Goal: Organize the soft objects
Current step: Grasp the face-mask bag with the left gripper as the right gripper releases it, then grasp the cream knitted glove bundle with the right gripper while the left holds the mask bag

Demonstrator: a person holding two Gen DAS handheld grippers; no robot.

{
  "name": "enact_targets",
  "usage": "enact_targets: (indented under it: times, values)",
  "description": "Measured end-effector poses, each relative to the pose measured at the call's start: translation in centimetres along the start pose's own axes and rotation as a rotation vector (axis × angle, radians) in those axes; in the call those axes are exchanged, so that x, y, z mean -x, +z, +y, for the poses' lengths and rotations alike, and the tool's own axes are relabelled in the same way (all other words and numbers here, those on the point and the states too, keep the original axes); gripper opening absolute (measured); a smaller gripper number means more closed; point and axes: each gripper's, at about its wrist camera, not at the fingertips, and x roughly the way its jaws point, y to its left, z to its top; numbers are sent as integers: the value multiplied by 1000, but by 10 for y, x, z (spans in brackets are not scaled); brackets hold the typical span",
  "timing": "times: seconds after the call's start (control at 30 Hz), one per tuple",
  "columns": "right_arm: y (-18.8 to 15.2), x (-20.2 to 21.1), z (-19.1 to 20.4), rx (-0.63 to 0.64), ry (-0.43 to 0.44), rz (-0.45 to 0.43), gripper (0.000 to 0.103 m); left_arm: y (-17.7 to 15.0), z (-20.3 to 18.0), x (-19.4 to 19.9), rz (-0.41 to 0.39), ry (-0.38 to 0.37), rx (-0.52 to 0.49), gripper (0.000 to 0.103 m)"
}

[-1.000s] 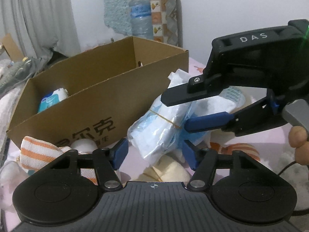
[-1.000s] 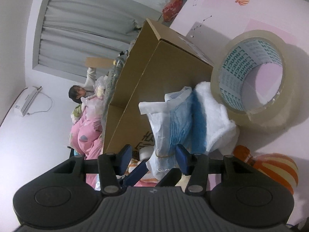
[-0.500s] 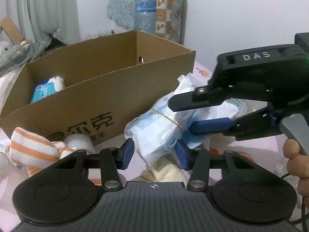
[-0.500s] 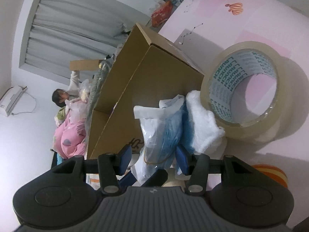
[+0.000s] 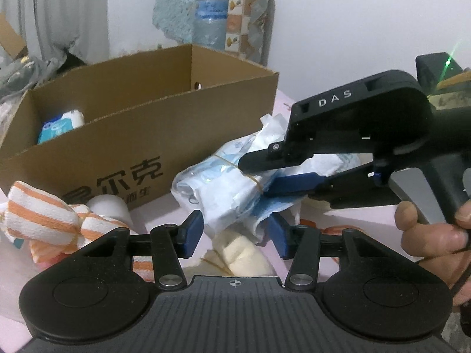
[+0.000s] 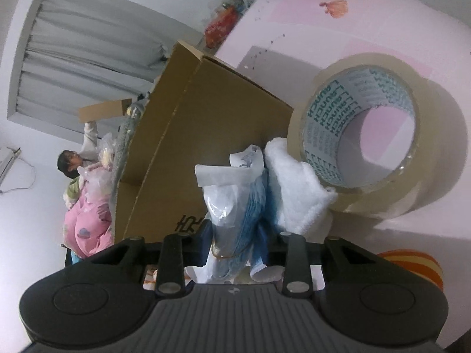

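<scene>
R gripper [image 5: 259,170] just closed onto banded blue-white pack [image 5: 217,176]; L gripper [image 5: 234,232] part-open, loosely around pack's lower end.

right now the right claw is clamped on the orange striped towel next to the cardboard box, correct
Not quite. The right claw is clamped on the bag of blue masks, not the orange striped towel, which lies untouched by the cardboard box. The left wrist view shows this.
</scene>
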Motion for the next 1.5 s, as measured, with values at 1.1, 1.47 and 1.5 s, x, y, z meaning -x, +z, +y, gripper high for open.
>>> enact_targets:
  times: [1.1,1.47,1.5]
  values:
    - [-51,-42,25,448,308,728,34,-45,40,34,241,50,181,98]
    - [-56,-54,35,499,249,752,41,-56,37,28,256,102,157,91]
    - [-56,-52,37,516,238,742,42,-57,36,28,254,107,154,91]
